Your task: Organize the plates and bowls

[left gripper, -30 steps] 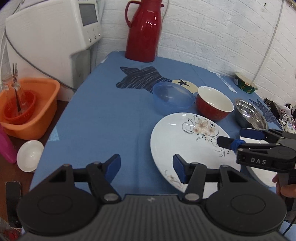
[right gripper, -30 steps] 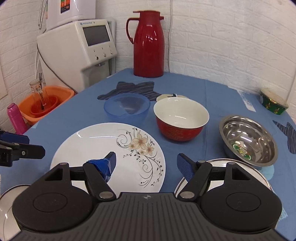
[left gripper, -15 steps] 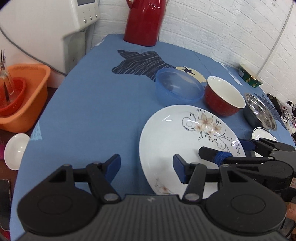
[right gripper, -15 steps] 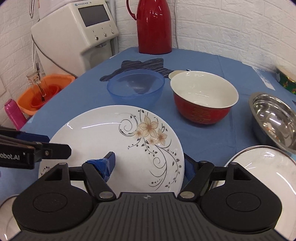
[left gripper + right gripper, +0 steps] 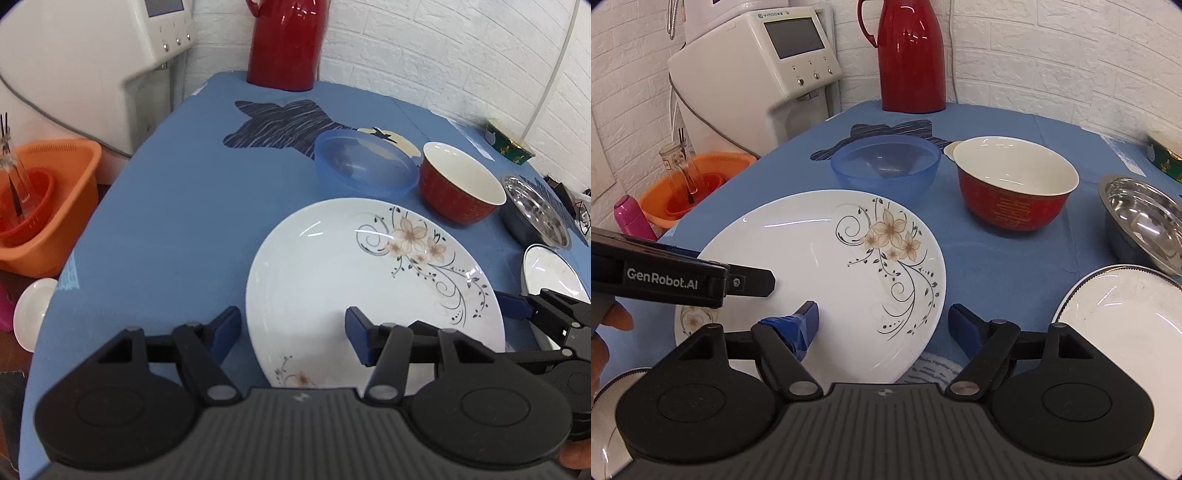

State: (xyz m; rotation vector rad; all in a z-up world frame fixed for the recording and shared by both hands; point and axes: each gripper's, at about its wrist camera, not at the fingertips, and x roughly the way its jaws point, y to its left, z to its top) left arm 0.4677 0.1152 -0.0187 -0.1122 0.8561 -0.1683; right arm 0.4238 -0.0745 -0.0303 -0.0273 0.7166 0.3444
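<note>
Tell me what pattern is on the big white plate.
Tan flowers with black curling vines on the big white plate, clearest in the right wrist view.

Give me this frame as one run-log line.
phase: approach | left gripper: open, straddling floral plate left rim | right gripper: open, straddling right rim | plate: on table, ungrasped

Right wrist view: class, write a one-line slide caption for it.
Both open grippers, right and left, straddle opposite edges of the flowered plate; blue, red and steel bowls wait behind.
</note>
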